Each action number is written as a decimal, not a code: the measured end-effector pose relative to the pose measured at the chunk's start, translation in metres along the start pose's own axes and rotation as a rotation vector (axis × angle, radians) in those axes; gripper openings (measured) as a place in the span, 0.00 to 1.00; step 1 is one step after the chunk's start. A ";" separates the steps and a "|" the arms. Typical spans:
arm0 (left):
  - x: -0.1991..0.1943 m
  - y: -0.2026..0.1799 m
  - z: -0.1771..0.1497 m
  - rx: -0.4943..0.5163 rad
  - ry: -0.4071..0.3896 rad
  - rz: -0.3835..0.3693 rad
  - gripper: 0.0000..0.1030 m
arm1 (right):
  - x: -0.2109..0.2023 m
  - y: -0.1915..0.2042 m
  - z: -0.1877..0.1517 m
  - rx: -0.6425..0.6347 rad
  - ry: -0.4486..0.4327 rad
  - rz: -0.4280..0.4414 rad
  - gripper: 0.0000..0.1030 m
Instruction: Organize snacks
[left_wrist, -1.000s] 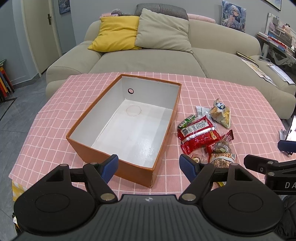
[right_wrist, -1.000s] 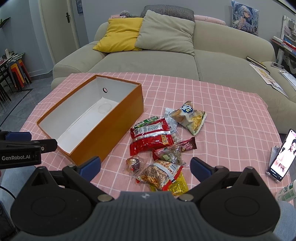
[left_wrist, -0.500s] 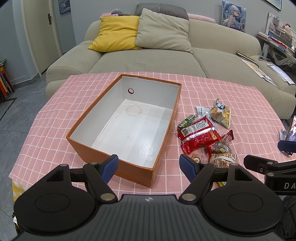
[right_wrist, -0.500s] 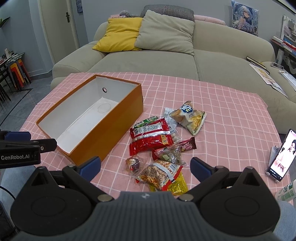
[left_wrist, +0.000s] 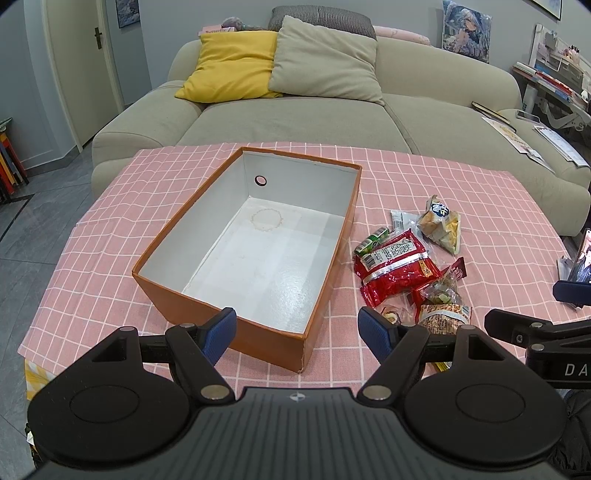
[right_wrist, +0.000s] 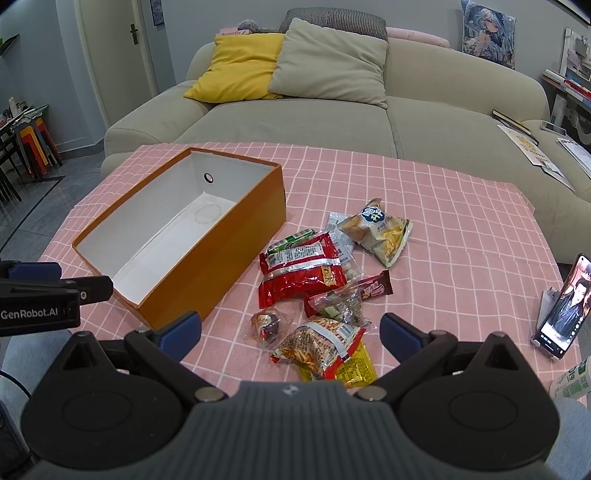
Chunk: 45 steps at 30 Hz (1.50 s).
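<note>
An orange box (left_wrist: 173, 291) (right_wrist: 221, 266) with a white inside stands empty on the pink checked tablecloth (left_wrist: 461, 192). To its right lies a heap of snacks: a red packet (left_wrist: 395, 269) (right_wrist: 303, 273), a pale chip bag (left_wrist: 441, 225) (right_wrist: 380, 230), a green stick pack (right_wrist: 291, 239), a brown bar (right_wrist: 376, 287), a peanut bag (right_wrist: 321, 341) on a yellow packet (right_wrist: 354, 365), and a small wrapped sweet (right_wrist: 266, 323). My left gripper (left_wrist: 297, 328) hangs open over the box's near corner. My right gripper (right_wrist: 290, 328) is open just above the nearest snacks.
A phone (right_wrist: 563, 308) leans on a stand at the table's right edge, with a green-and-white bottle (right_wrist: 570, 380) near it. Behind the table stands a beige sofa (right_wrist: 332, 122) with a yellow cushion (right_wrist: 240, 68) and a grey one. Books and papers lie on the sofa's right end.
</note>
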<state>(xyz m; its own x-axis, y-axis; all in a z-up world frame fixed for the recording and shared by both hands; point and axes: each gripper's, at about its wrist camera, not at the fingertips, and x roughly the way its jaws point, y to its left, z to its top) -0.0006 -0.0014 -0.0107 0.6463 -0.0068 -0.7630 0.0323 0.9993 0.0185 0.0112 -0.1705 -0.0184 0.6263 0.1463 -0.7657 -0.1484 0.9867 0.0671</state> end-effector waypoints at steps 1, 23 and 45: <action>0.000 0.000 0.000 0.000 0.001 0.000 0.85 | 0.000 0.000 0.000 0.001 0.001 0.000 0.96; -0.001 0.000 -0.001 -0.002 0.008 0.002 0.85 | 0.001 0.001 -0.002 0.007 0.010 0.002 0.96; 0.015 -0.029 0.005 0.082 0.088 -0.190 0.55 | 0.024 -0.025 -0.026 -0.017 0.027 0.086 0.95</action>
<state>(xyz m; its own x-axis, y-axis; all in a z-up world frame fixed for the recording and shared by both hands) 0.0123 -0.0308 -0.0196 0.5537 -0.1878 -0.8113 0.2113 0.9740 -0.0812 0.0101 -0.1937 -0.0550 0.5901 0.2280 -0.7744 -0.2134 0.9692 0.1227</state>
